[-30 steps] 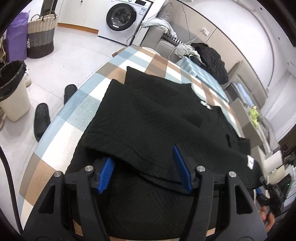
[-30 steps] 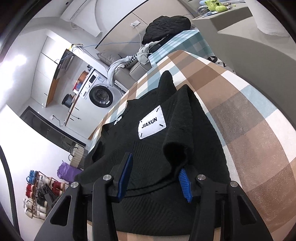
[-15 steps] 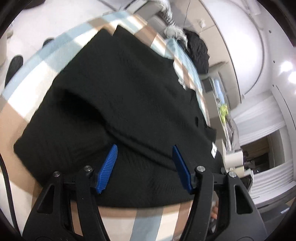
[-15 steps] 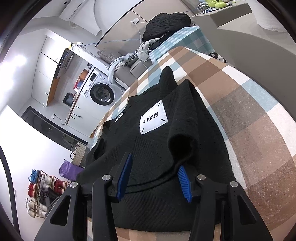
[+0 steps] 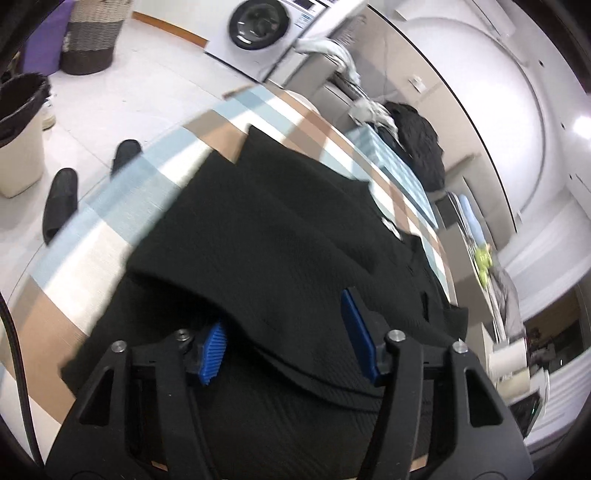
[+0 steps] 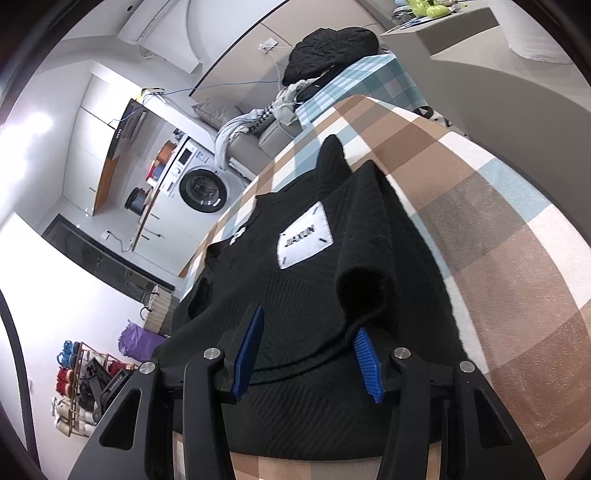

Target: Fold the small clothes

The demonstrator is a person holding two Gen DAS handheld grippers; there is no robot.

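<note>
Since a second ago the left gripper (image 5: 284, 341) has swung across the black sweater (image 5: 280, 236) and rolled a little, so its view is blurred and the washing machine (image 5: 258, 26) is back at the top of it after dropping out of sight half a second ago. Its jaws are closing, and the raised fold of the sweater's near edge runs between the two blue pads (image 5: 212, 352); the left pad is partly tucked under the cloth, but I cannot tell whether both pads press on it yet, so I read this as a grasp being taken rather than one made. The right gripper (image 6: 306, 350) has kept its place and its gap. Its jaws stand part-way open with the lifted hem between them, and the rolled sleeve (image 6: 364, 280) bulges just ahead of the right-hand pad. The hem's edge seems to run onto that pad, yet the other pad stands clear of the cloth, so no firm pinch shows there. The sweater itself lies on the checked tablecloth (image 6: 498, 229), spread ahead of both sets of fingers, with its white label (image 6: 304, 240) face up beyond the right gripper's fingertips and bare cloth to the right of them. My judgement is that the fold is only beginning: both grippers sit at the near edge, one on each side, and once both have hold that edge could be carried away over the body of the garment.
</note>
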